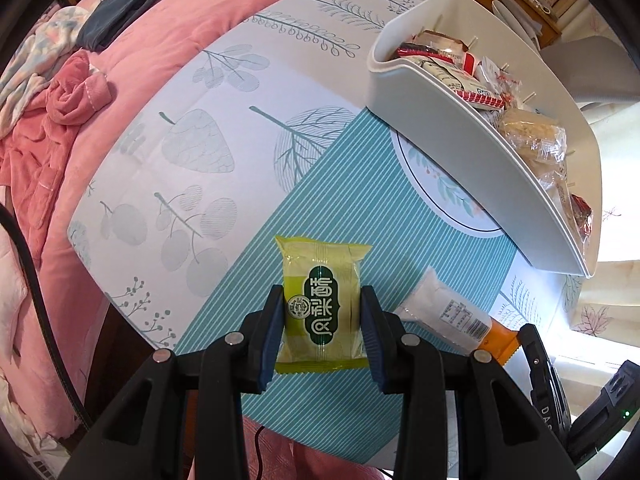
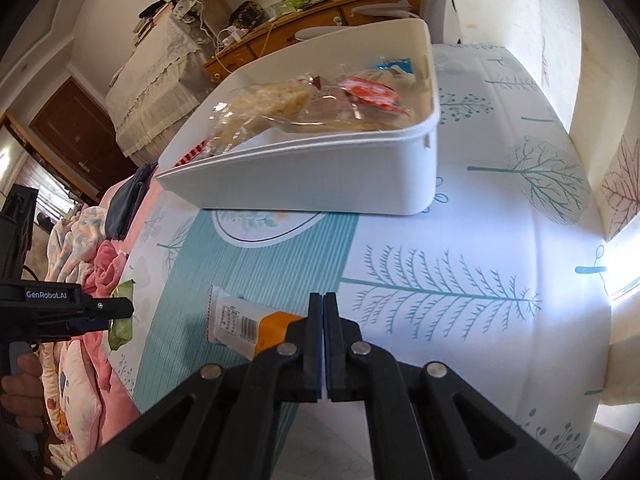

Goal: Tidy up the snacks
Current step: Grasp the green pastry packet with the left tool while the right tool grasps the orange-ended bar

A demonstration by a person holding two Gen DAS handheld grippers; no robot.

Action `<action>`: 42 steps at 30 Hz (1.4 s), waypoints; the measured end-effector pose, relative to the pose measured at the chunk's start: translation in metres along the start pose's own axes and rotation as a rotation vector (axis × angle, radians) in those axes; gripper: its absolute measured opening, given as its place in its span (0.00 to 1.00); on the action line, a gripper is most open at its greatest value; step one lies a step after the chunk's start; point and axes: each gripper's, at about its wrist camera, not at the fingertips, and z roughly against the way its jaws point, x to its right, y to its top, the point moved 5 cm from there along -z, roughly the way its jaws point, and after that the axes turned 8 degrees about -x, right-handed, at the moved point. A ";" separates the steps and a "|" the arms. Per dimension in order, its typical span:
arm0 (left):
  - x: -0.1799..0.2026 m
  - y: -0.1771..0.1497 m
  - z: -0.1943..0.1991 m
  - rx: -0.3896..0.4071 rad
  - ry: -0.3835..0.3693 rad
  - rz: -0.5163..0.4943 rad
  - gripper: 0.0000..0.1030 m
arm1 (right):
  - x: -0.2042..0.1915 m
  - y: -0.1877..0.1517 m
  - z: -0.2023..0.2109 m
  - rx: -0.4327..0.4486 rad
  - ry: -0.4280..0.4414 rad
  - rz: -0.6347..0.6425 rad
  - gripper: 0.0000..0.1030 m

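Observation:
My left gripper (image 1: 322, 312) is shut on a yellow-green pineapple cake packet (image 1: 320, 304), its fingers against both sides of the packet, over the teal striped part of the table. It shows from the side in the right wrist view (image 2: 122, 312). A white and orange snack bar (image 1: 452, 320) lies on the table to its right, also seen in the right wrist view (image 2: 244, 326). My right gripper (image 2: 322, 300) is shut and empty, just right of that bar. A white bin (image 1: 452, 136) full of wrapped snacks stands at the far side (image 2: 320, 176).
The table has a white cloth (image 2: 460, 280) printed with trees and leaves. A bed with a pink quilt (image 1: 132, 64) and heaped clothes (image 1: 48, 92) lies along the table's left edge. A wooden desk (image 2: 320, 16) with clutter stands behind the bin.

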 end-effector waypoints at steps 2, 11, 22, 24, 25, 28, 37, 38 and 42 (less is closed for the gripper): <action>-0.005 -0.003 0.007 0.003 -0.011 0.006 0.34 | -0.006 0.001 0.005 0.008 -0.002 0.020 0.00; -0.017 -0.008 0.019 0.024 -0.053 0.027 0.34 | -0.019 0.015 0.004 0.056 -0.132 0.192 0.04; -0.024 -0.013 0.010 0.004 -0.064 0.049 0.34 | -0.019 0.007 -0.007 0.010 -0.137 0.297 0.50; -0.023 -0.012 0.010 0.003 -0.066 0.050 0.34 | -0.028 0.003 -0.008 0.004 -0.127 0.386 0.54; -0.023 -0.012 0.010 0.002 -0.067 0.050 0.34 | -0.032 0.001 -0.010 -0.004 -0.126 0.425 0.58; -0.022 -0.010 0.010 0.000 -0.067 0.053 0.34 | -0.046 -0.004 -0.017 -0.038 -0.115 0.551 0.66; -0.015 -0.005 0.019 0.003 -0.077 0.056 0.34 | -0.071 -0.016 -0.051 -0.162 -0.160 0.851 0.68; -0.014 -0.004 0.020 0.003 -0.078 0.056 0.34 | -0.073 -0.018 -0.056 -0.186 -0.169 0.881 0.68; -0.012 -0.002 0.031 0.012 -0.088 0.054 0.34 | -0.073 -0.020 -0.071 -0.253 -0.195 0.933 0.68</action>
